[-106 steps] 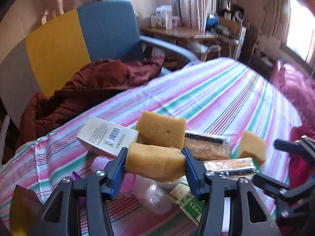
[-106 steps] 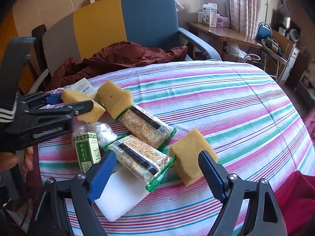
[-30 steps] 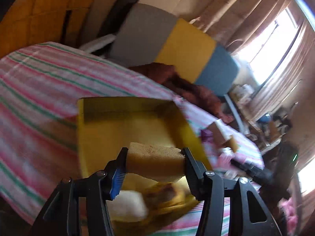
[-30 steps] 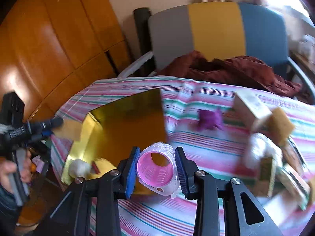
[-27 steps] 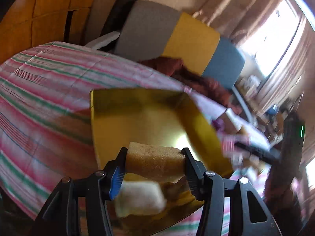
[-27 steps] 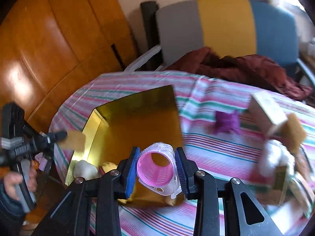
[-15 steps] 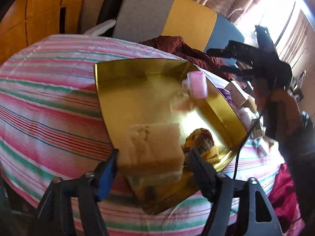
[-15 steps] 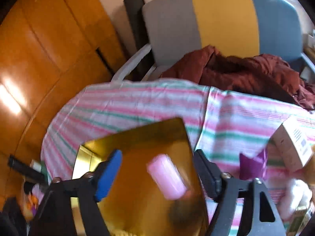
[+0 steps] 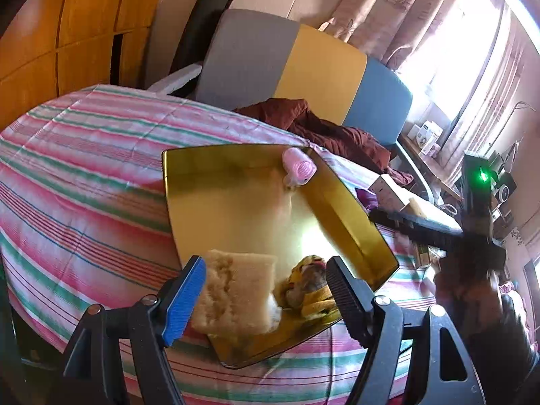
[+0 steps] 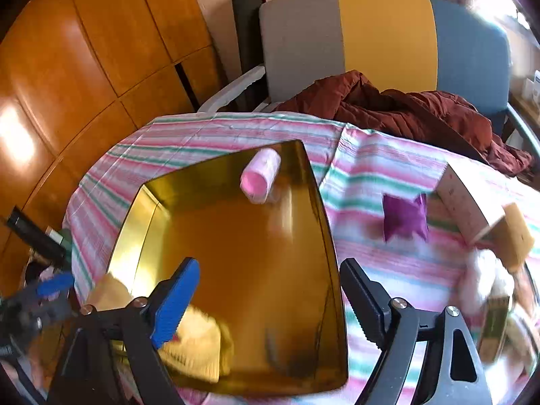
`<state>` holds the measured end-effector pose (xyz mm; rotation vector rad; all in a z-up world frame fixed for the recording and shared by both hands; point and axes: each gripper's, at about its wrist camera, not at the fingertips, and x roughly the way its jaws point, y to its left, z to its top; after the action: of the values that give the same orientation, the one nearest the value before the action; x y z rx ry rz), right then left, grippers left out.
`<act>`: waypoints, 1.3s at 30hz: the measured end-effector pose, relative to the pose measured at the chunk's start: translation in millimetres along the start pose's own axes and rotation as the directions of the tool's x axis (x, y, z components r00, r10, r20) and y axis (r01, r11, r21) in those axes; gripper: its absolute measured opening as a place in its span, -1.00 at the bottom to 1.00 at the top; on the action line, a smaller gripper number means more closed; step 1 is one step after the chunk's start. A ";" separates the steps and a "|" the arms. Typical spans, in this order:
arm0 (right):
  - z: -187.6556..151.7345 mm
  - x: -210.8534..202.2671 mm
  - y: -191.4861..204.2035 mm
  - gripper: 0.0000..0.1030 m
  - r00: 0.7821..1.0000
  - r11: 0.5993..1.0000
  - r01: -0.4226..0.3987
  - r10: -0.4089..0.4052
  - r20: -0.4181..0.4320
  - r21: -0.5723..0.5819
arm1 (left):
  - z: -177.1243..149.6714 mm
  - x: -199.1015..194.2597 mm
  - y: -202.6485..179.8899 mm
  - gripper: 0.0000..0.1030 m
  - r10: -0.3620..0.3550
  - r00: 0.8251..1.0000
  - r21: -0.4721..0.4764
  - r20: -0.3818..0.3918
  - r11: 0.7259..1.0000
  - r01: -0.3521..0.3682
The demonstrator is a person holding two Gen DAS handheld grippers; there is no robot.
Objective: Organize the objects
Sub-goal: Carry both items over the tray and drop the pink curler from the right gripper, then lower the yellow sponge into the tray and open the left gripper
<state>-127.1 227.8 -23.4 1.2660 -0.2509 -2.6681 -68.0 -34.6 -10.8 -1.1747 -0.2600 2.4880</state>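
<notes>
A gold tray (image 9: 236,202) lies on the striped tablecloth; it also shows in the right wrist view (image 10: 256,256). My left gripper (image 9: 266,287) is open over the tray's near edge, with a yellow sponge (image 9: 236,293) lying loose between its fingers beside a yellow patterned bundle (image 9: 310,287). A pink hair roller (image 9: 298,167) lies at the tray's far corner, also in the right wrist view (image 10: 260,175). My right gripper (image 10: 270,297) is open and empty above the tray.
A purple pouch (image 10: 405,219), a cardboard box (image 10: 462,195), another sponge (image 10: 516,236) and a white fluffy item (image 10: 486,280) lie right of the tray. A chair (image 10: 371,40) with a maroon jacket (image 10: 405,108) stands behind the table. Wooden panels (image 10: 84,50) are at the left.
Both grippers have opened. The sponge dropped from the left gripper onto the tray. The pink roller left the right gripper and lies at the tray's far corner. The right gripper has drawn back.
</notes>
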 end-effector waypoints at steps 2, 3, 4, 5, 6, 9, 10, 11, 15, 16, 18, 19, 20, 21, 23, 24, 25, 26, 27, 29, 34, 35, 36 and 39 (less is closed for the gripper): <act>-10.2 -9.7 -0.3 0.70 1.000 1.000 -0.005 0.005 0.004 -0.001 | 0.9 -0.3 -8.9 0.45 0.030 1.000 0.021 0.004 0.999 -0.030; -15.6 -15.5 -0.7 0.72 1.000 1.000 -0.008 0.008 0.008 -0.001 | 1.3 -0.5 -13.2 0.45 0.050 0.999 0.032 0.007 0.998 -0.050; -19.5 -20.2 -0.8 0.74 1.000 1.000 -0.007 0.007 0.012 -0.001 | 1.5 -1.3 -17.3 0.45 0.063 0.998 0.038 0.015 0.997 -0.064; -24.7 -26.3 -1.0 0.75 1.000 1.000 -0.003 0.003 0.017 -0.003 | 1.2 -3.0 -21.2 0.45 0.077 0.997 0.041 0.028 0.996 -0.078; -28.0 -30.1 -1.0 0.76 1.000 1.000 -0.001 0.001 0.021 -0.007 | 0.8 -4.5 -23.9 0.45 0.093 0.995 0.042 0.041 0.995 -0.094; -40.2 -43.0 -0.7 0.81 0.999 1.000 0.021 -0.020 0.033 -0.021 | 0.7 -6.6 -31.8 0.44 0.117 0.991 0.039 0.060 0.992 -0.120; -43.5 -46.6 -0.3 0.82 0.999 0.999 0.027 -0.026 0.039 -0.027 | 0.3 -7.1 -34.6 0.44 0.128 0.990 0.042 0.066 0.991 -0.131; -47.3 -49.9 0.6 0.83 0.998 0.999 0.034 -0.033 0.045 -0.031 | -0.5 -7.5 -38.4 0.43 0.142 0.987 0.053 0.071 0.988 -0.146; -56.9 -58.3 4.1 0.84 0.996 0.997 0.061 -0.058 0.061 -0.043 | -6.0 -11.9 -52.3 0.43 0.192 0.975 0.098 0.108 0.974 -0.203; -58.4 -59.7 4.8 0.85 0.996 0.997 0.064 -0.061 0.065 -0.043 | -6.8 -13.2 -55.0 0.43 0.199 0.973 0.103 0.119 0.972 -0.211; -62.2 -63.5 7.4 0.85 0.995 0.996 0.073 -0.069 0.076 -0.046 | -9.3 -14.8 -60.3 0.43 0.217 0.967 0.112 0.136 0.966 -0.233; -63.4 -65.4 8.4 0.85 0.994 0.996 0.078 -0.074 0.083 -0.050 | -10.2 -14.2 -62.4 0.43 0.223 0.965 0.116 0.138 0.964 -0.239; -64.3 -67.2 10.2 0.85 0.993 0.994 0.088 -0.082 0.090 -0.059 | -11.5 -13.4 -64.6 0.43 0.229 0.964 0.122 0.136 0.962 -0.246; -65.0 -69.3 12.3 0.85 0.991 0.993 0.100 -0.093 0.099 -0.070 | -12.6 -12.8 -66.5 0.43 0.231 0.964 0.126 0.134 0.961 -0.248; -66.8 -73.0 15.5 0.86 0.988 0.989 0.117 -0.107 0.112 -0.086 | -14.9 -11.8 -71.0 0.43 0.236 0.962 0.139 0.136 0.957 -0.254; -67.7 -75.2 16.4 0.88 0.987 0.988 0.124 -0.113 0.119 -0.093 | -16.2 -11.2 -73.6 0.43 0.235 0.963 0.149 0.135 0.956 -0.254; -68.4 -76.6 17.4 0.89 0.985 0.987 0.130 -0.118 0.123 -0.095 | -17.1 -10.3 -76.1 0.43 0.231 0.964 0.157 0.132 0.955 -0.250; -69.0 -78.4 17.7 0.89 0.984 0.986 0.138 -0.125 0.128 -0.098 | -18.1 -9.6 -78.6 0.43 0.229 0.965 0.164 0.131 0.955 -0.249; -69.6 -80.1 17.1 0.90 0.983 0.985 0.141 -0.128 0.131 -0.099 | -18.9 -8.7 -81.0 0.43 0.225 0.966 0.171 0.127 0.954 -0.245; -71.2 -82.6 15.4 0.92 0.982 0.985 0.147 -0.133 0.134 -0.094 | -20.8 -5.6 -85.5 0.43 0.216 0.970 0.189 0.115 0.954 -0.234; -75.5 -87.2 2.8 0.93 0.980 0.984 0.162 -0.152 0.128 -0.068 | -25.2 1.8 -96.7 0.43 0.199 0.976 0.226 0.091 0.950 -0.215; -76.5 -87.8 -0.5 0.93 0.980 0.984 0.166 -0.157 0.125 -0.061 | -26.2 2.9 -98.1 0.43 0.192 0.978 0.230 0.086 0.951 -0.207; -77.6 -88.3 -4.7 0.94 0.979 0.984 0.172 -0.165 0.121 -0.052 | -27.0 4.7 -99.9 0.43 0.181 0.980 0.233 0.077 0.953 -0.195; -81.6 -89.3 -16.3 0.97 0.977 0.981 0.190 -0.186 0.109 -0.028 | -29.2 9.7 -103.4 0.43 0.159 0.986 0.241 0.053 0.956 -0.167</act>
<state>-9.5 258.1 -11.1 1.1936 -0.0978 -2.8889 -24.7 63.9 -3.0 -1.0915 0.1391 2.5902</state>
